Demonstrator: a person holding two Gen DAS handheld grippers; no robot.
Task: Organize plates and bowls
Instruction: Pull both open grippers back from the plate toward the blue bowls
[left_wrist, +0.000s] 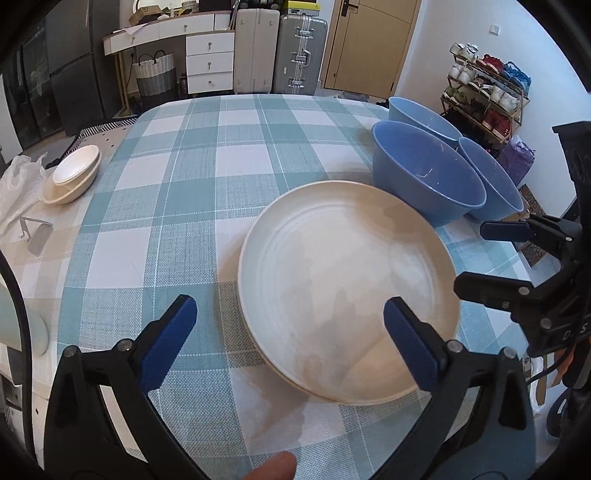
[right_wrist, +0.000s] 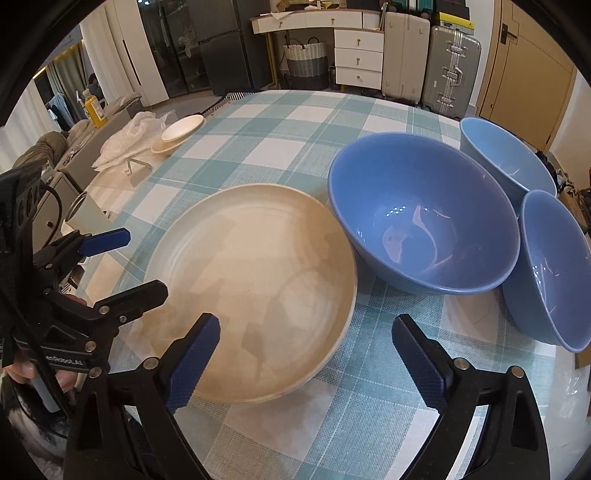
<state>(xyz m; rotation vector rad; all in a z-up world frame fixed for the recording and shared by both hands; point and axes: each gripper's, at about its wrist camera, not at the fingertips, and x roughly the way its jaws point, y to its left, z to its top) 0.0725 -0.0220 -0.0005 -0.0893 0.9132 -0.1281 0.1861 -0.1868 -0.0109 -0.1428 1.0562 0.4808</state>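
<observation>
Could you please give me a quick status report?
Left gripper and right gripper open, empty. Cream plate on table, three blue bowls beside it. Nothing in the way.

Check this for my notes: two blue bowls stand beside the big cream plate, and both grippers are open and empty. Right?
Not quite: there are three blue bowls, as the right wrist view shows. They do stand beside the big cream plate, and the left gripper and right gripper are open and empty.
</observation>
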